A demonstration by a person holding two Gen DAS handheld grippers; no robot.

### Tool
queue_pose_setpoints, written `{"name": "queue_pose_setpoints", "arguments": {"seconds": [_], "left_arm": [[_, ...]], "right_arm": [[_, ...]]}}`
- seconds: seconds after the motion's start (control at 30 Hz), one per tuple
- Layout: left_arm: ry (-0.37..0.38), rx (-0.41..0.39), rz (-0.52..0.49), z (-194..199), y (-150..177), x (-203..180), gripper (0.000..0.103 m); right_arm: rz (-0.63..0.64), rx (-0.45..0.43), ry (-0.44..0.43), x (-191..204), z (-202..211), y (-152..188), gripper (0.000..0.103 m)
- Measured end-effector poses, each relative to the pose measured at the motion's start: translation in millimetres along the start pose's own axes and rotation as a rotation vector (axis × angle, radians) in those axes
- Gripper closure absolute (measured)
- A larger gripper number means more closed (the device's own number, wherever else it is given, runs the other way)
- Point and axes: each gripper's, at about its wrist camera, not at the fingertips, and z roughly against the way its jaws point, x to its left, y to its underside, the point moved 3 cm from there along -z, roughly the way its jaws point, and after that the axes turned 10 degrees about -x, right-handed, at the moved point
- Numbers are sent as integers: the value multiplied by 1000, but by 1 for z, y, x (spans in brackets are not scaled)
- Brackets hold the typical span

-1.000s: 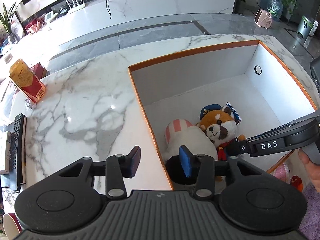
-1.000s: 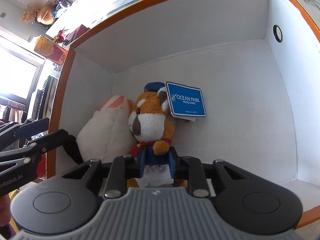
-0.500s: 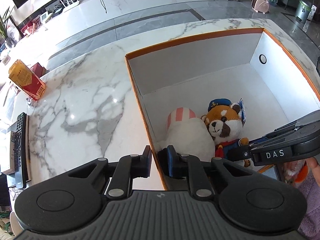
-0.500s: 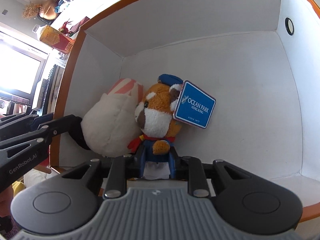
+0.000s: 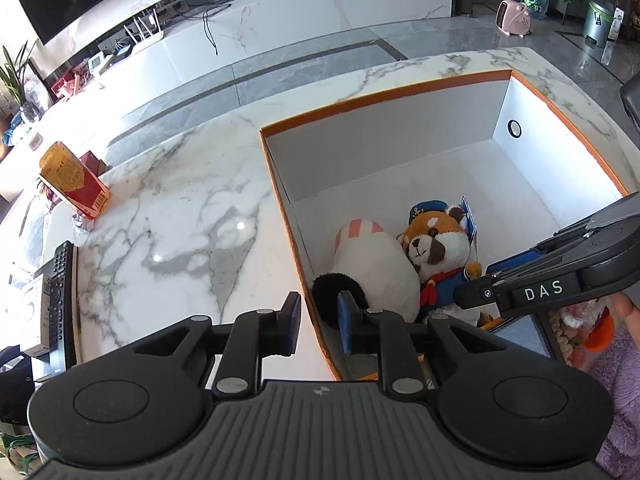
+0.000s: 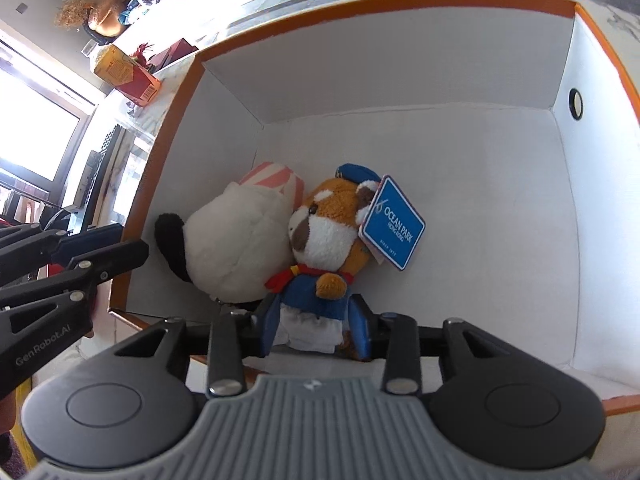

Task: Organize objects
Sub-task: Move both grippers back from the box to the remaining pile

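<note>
- The white box (image 5: 532, 160) with an orange rim sits on the marble counter (image 5: 168, 208).
- In the box's near-left corner lie a white plush (image 6: 244, 244) and a red panda plush (image 6: 324, 240), touching.
- The left gripper (image 5: 318, 322) straddles the box's left wall; its jaws have just been opening, pressing on nothing.
- The right gripper (image 6: 316, 330) flanks the panda's lower body; its jaws have just been opening, pads apart from it.

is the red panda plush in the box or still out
In. The red panda plush lies on the floor of the orange-rimmed box, against the white plush.
</note>
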Motion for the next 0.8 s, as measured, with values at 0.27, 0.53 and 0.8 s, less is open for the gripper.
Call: {"name": "queue_pose_setpoints", "arguments": {"seconds": [0.27, 0.53, 0.8], "left_arm": [[-2, -135, 9, 48, -3, -17, 77], [74, -199, 47, 77, 13, -42, 77], [154, -182, 153, 83, 43, -59, 77]], "right_arm": [[82, -131, 7, 12, 45, 5, 60], [181, -272, 2, 20, 98, 32, 57], [192, -355, -11, 8, 135, 67, 57]]}}
